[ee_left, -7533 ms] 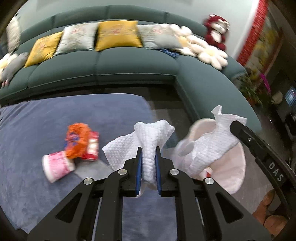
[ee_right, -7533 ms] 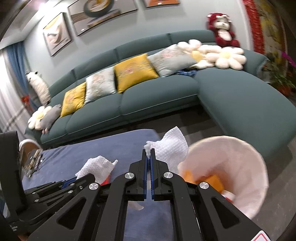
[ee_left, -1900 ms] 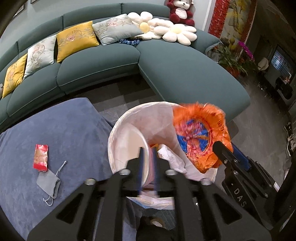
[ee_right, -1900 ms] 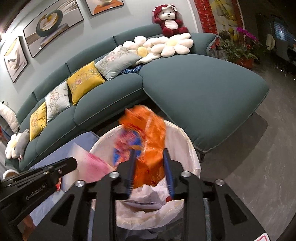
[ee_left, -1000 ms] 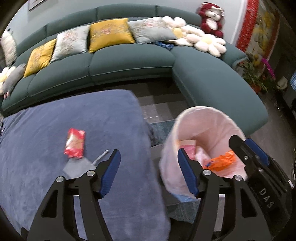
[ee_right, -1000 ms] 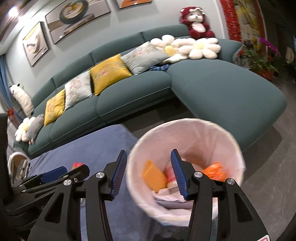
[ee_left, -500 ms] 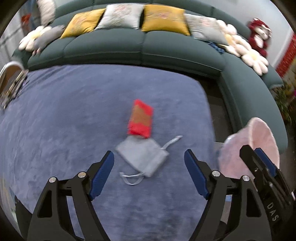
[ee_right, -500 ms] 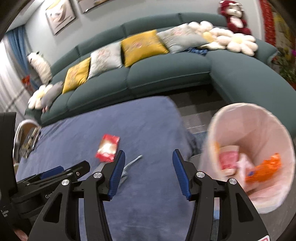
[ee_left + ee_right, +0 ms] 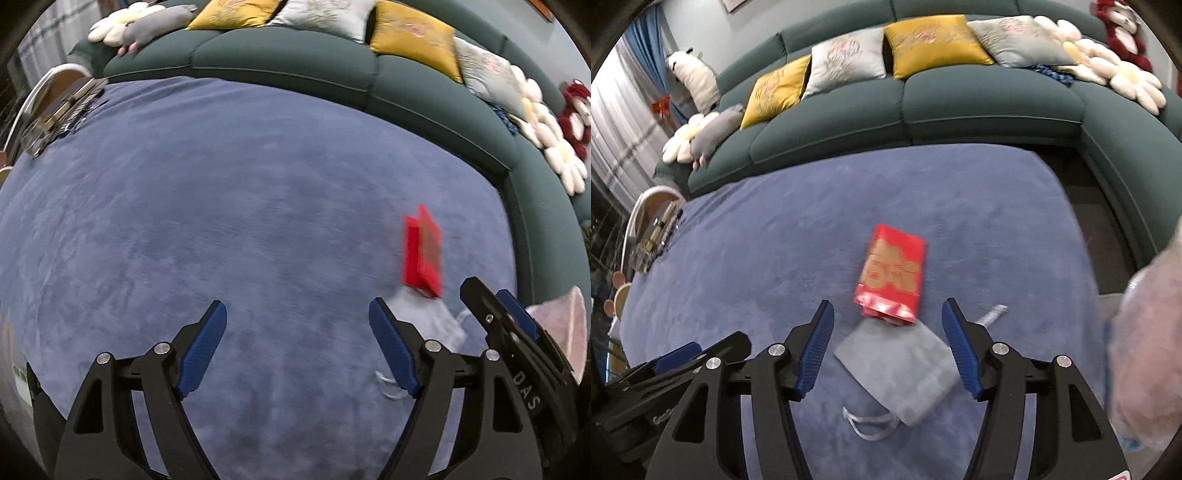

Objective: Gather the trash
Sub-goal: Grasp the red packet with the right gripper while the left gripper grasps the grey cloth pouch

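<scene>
A red snack packet [image 9: 892,277] lies on the blue cloth surface [image 9: 775,258], its near end resting on a flat grey drawstring pouch [image 9: 901,369]. My right gripper [image 9: 888,314] hovers over them with its jaws opening. The pouch shows between the blue pads, untouched, and the packet lies just past the tips. My left gripper [image 9: 297,314] is open wide over bare cloth. The red packet [image 9: 423,254] and the grey pouch [image 9: 436,317] sit to its right, the pouch partly hidden behind its right finger. The bin with a pink liner [image 9: 1145,332] stands at the right edge.
A dark green corner sofa [image 9: 923,107] with yellow and grey cushions and flower pillows curves round the far side. A chair back and metal items [image 9: 59,110] sit at the cloth's far left. The right gripper's finger [image 9: 498,314] shows in the left wrist view, beside the bin [image 9: 565,321].
Both grippers have swung left, away from the bin, and come down towards the cloth. Packet and pouch look larger; in the left view they slid right. The right jaws stand wider.
</scene>
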A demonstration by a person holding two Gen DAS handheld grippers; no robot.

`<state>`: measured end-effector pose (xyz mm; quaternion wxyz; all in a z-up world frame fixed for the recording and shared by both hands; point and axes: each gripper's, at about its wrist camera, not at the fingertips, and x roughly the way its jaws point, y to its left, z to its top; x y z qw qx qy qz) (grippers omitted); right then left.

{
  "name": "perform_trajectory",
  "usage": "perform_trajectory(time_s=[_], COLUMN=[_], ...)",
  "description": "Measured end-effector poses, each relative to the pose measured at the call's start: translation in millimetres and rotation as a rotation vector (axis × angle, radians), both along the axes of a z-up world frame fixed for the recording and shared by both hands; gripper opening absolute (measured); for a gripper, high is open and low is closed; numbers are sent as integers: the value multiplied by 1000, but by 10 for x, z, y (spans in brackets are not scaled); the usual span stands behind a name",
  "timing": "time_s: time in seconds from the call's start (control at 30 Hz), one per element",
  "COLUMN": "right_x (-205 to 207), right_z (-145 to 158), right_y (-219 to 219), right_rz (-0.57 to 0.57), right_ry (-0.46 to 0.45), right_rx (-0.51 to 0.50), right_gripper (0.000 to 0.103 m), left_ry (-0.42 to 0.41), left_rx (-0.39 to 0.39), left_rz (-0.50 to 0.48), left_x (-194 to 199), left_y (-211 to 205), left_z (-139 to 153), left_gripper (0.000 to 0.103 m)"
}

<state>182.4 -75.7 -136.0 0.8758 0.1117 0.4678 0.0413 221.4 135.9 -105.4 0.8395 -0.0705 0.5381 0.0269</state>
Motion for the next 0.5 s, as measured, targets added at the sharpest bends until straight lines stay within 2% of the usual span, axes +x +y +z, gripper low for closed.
perform_trajectory(time_s=[0.13, 0.37, 0.43, 0.5], right_x=[237, 527, 533, 507], right_z=[-171, -444, -469, -485], right_y=[186, 184, 109, 4], right_rz=[21, -6, -24, -45], right_ry=[23, 68, 69, 72], right_rx=[-42, -79, -92, -87], right_gripper=[62, 62, 57, 45], left_ry=[21, 66, 71, 73], left_rx=[-5, -32, -41, -49], left_rz=[31, 54, 55, 51], left_x=[82, 214, 228, 233], left_y=[187, 274, 261, 216], left_z=[-132, -336, -361, -379], left_gripper=[75, 75, 75, 76])
